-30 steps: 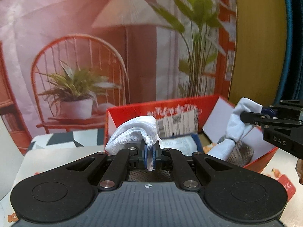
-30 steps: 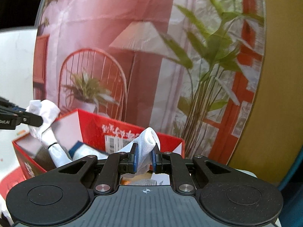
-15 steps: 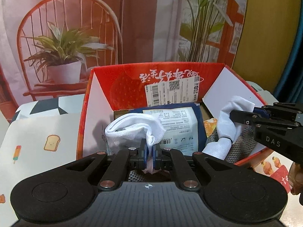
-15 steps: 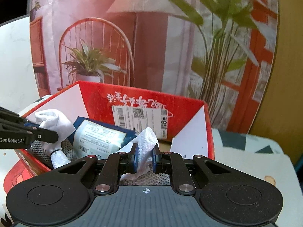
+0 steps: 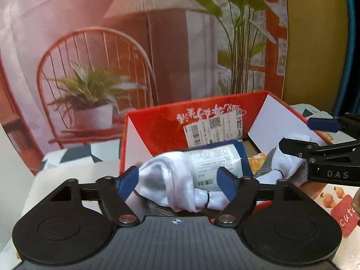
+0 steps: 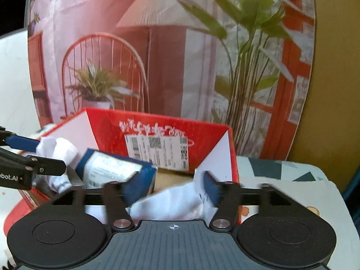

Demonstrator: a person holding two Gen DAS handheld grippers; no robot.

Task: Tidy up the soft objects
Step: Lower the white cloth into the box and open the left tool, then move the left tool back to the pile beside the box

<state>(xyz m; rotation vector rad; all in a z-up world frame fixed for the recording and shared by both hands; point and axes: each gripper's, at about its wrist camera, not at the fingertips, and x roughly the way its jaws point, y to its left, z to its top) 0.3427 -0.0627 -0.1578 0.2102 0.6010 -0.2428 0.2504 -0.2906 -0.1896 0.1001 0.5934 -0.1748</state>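
Both jaws had just been opened: the left gripper (image 5: 178, 178) and right gripper (image 6: 167, 187) stood wide, and each white knotted cloth bundle (image 5: 173, 185) (image 6: 173, 204) was released, loose, into the red cardboard box (image 5: 157, 130).

Open cardboard box (image 5: 157, 130) on patterned tablecloth (image 6: 292, 180), before printed backdrop (image 5: 90, 33). Inside box: labelled packet (image 5: 216, 164) at centre, rolled sock (image 5: 171, 180) at near left end between left gripper (image 5: 177, 177) fingers, second sock (image 6: 177, 202) at near right between right gripper (image 6: 166, 189) fingers.
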